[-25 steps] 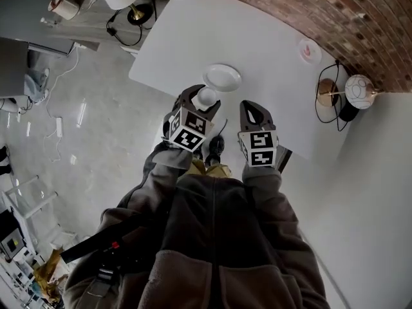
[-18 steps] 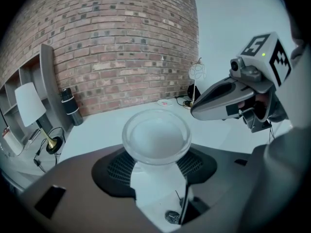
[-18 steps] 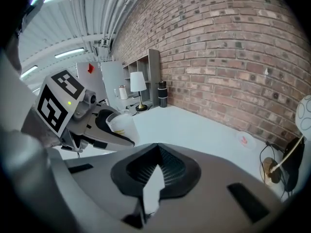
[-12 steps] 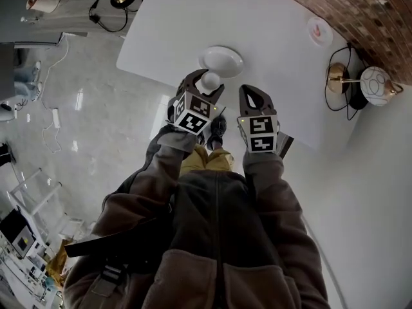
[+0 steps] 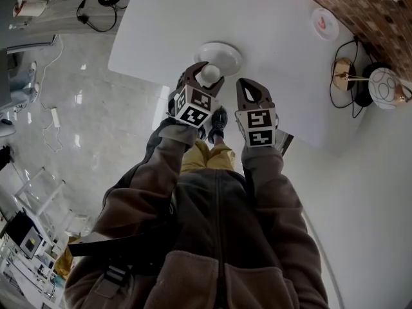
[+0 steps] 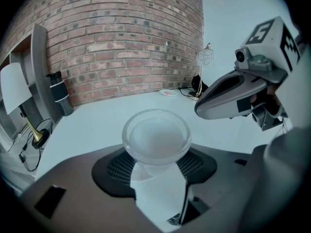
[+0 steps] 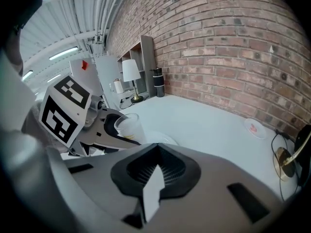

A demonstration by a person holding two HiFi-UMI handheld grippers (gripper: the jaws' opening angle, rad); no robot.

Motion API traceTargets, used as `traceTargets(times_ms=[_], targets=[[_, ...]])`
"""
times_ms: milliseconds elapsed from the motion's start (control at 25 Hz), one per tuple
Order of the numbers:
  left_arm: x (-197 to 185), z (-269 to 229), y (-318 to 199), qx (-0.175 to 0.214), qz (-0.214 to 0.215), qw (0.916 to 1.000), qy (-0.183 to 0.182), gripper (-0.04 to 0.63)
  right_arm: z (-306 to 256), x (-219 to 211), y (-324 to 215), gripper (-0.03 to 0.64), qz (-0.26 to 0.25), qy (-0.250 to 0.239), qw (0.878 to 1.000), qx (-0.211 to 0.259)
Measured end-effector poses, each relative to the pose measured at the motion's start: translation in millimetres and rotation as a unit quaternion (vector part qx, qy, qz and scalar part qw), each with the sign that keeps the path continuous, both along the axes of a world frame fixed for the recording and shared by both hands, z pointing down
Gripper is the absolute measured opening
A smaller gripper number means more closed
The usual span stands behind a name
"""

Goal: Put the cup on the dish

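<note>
A translucent white cup point(image 6: 156, 139) stands upright between the pads of my left gripper point(image 6: 155, 168), which is shut on it. In the head view the cup point(image 5: 210, 74) hangs just at the near rim of the white dish point(image 5: 222, 51) on the white table point(image 5: 270, 24). My left gripper point(image 5: 205, 79) sits just short of the dish. To its right, my right gripper point(image 5: 247, 86) is shut and holds nothing. From the right gripper view point(image 7: 155, 173), the cup point(image 7: 129, 126) and the dish point(image 7: 163, 140) lie ahead to the left.
A small saucer with a pink mark point(image 5: 325, 24) lies far right on the table. A globe lamp point(image 5: 386, 82) and cables sit beyond the table's right edge. A black bottle point(image 6: 60, 93) and a white lamp point(image 6: 12, 84) stand by the brick wall.
The left gripper has edged slightly toward the dish with the cup still in it. The right gripper has kept its place beside it. The head view has shifted.
</note>
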State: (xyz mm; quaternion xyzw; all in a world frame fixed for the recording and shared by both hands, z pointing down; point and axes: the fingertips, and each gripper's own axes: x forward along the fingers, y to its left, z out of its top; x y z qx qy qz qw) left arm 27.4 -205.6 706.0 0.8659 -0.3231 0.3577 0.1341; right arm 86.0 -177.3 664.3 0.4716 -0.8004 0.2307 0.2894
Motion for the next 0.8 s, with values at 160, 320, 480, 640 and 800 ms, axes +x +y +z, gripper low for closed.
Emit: traceTargets(times_ms=[160,320,480,640,800], targets=[[2,13,-11,0.0,0.0,1.0,-0.003,0.261,11,4,-5,0.002,0.006,-0.001,1.0,-0.008],[4,26,-20,-0.003,0.002,1.0,-0.006,0.261,19,4,-7,0.002,0.011,-0.004,1.0,-0.013],[8,41,-27,-0.008,0.001,0.9999,-0.008,0.261,26,7,-5,0.002,0.016,-0.006,1.0,-0.018],[11,53,-31,-0.016,0.006,0.9998,-0.012,0.261,32,12,-1,0.002,0.02,-0.005,0.999,-0.025],[12,61,-34,-0.022,0.008,0.9996,-0.016,0.261,35,15,0,0.002,0.025,-0.006,0.999,-0.03]])
